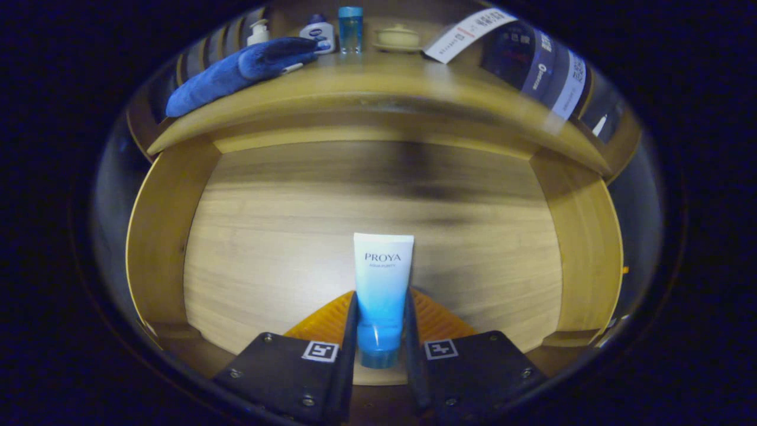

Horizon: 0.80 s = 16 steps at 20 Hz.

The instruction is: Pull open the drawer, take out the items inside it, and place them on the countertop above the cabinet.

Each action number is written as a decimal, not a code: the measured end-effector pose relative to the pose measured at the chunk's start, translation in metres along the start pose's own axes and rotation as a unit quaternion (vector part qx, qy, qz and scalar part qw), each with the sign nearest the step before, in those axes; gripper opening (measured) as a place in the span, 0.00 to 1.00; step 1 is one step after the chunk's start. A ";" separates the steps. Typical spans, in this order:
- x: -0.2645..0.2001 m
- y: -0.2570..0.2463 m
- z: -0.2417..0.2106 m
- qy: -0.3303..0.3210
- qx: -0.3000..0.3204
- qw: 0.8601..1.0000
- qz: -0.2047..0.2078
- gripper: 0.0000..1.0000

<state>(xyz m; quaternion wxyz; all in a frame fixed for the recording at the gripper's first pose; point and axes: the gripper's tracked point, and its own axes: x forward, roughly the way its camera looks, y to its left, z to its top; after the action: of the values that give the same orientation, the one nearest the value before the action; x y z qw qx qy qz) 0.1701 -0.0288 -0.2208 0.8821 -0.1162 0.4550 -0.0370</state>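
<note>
The jaws are closed on a blue and white tube [382, 290], one finger pressing each side near its cap. The tube sits over the open wooden drawer [159, 236]. Beyond it, on the desk [378, 86], lie a blue towel [236, 71] and small bottles [350, 28].

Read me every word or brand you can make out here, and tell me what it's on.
"PROYA": on the tube, gripped between the tool's fingers.
Small line below it: too small to read.
Paper strip and bottle on the countertop: blurred, unreadable.
</note>
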 end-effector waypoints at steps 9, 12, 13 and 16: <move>-0.072 0.001 0.028 -0.127 0.029 0.990 0.058 0.38; -0.098 -0.008 0.042 -0.202 0.010 0.978 0.050 0.38; -0.106 -0.009 0.047 -0.225 0.004 0.973 0.045 0.38; -0.122 -0.013 0.066 -0.272 -0.016 0.962 0.027 0.38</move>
<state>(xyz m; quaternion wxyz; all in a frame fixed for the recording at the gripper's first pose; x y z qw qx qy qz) 0.1530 -0.0095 -0.0838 0.9713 -0.1232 0.2017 0.0272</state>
